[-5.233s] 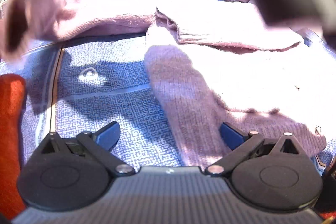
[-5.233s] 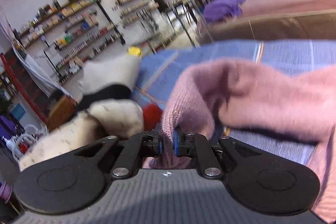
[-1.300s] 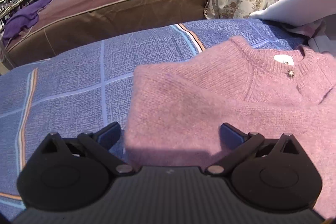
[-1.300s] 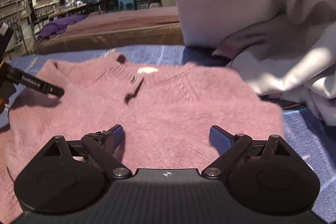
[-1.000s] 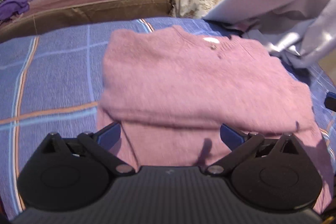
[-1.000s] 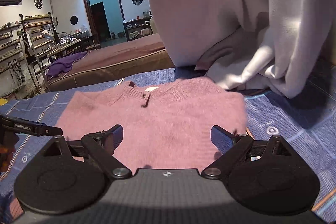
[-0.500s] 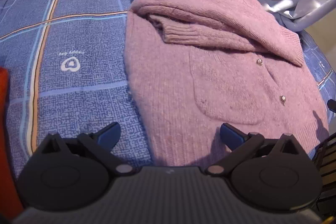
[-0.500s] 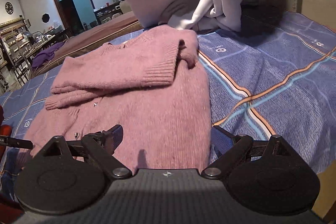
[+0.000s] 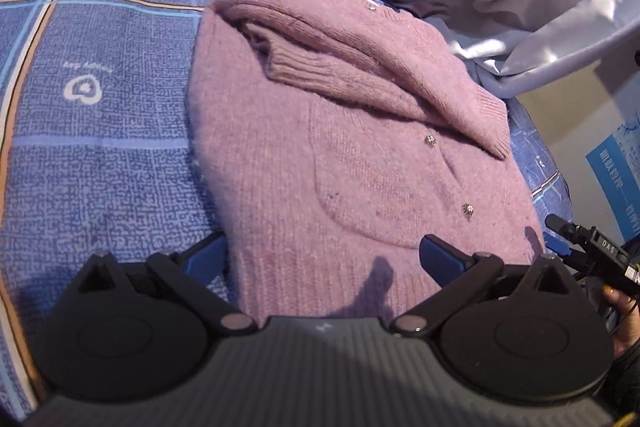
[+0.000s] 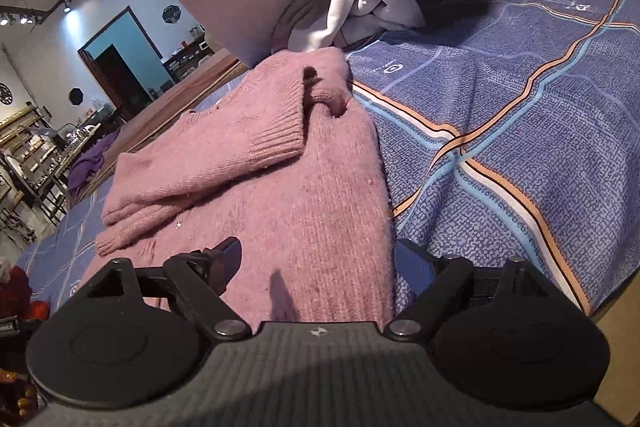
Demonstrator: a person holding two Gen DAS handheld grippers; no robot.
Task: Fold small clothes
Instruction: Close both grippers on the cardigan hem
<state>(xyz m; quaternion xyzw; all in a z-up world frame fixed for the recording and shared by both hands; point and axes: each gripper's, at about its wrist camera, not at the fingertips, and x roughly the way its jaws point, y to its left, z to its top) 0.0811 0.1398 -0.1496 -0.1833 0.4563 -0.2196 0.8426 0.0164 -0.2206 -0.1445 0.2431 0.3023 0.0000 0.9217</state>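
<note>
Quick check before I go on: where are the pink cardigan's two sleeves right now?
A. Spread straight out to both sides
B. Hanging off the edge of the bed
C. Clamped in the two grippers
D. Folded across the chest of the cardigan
D. Both ribbed cuffs lie crossed over the upper front of the pink cardigan, while the left gripper and right gripper sit open at its hem, holding nothing.

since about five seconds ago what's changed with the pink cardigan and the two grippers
The right gripper let go of the pink cardigan it had pinched and is open. Both sleeves now lie folded across the chest, and both grippers have come down to the hem. The left gripper stayed open; the cardigan stayed on the blue bedspread.
</note>
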